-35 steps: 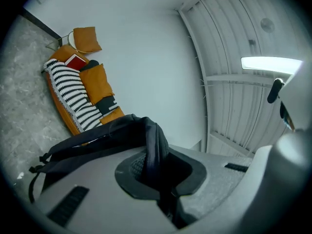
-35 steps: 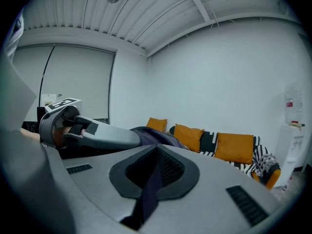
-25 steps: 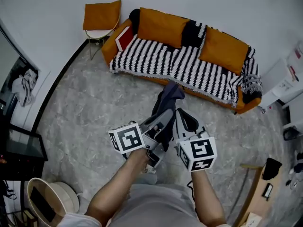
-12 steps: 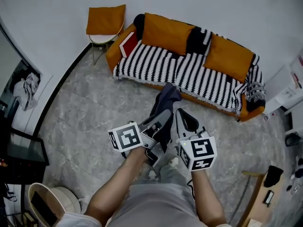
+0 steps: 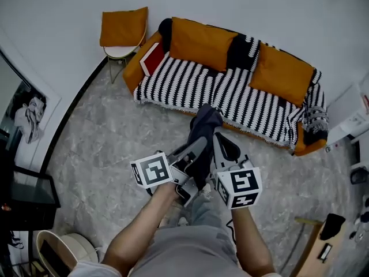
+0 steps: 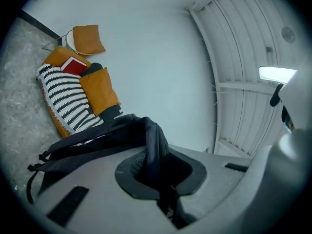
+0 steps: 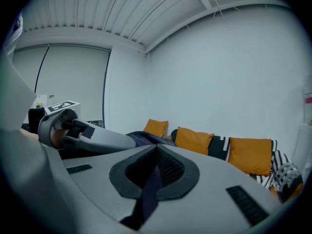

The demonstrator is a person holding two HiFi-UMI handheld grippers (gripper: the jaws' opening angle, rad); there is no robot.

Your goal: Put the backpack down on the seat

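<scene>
Backpack of dark navy fabric (image 5: 203, 126): soft, floppy, probably light. Left gripper (image 5: 197, 146) and right gripper (image 5: 217, 143) jaws both clamp its straps (image 6: 151, 145), a good hold.

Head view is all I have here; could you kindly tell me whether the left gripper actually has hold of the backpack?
Observer: Yes. The left gripper view shows the left gripper shut on a dark strap of the backpack.
Operator: Thank you. And is the right one gripping too?
Observer: It is. In the right gripper view, the right gripper is shut on a dark strap running between its pads.
</scene>
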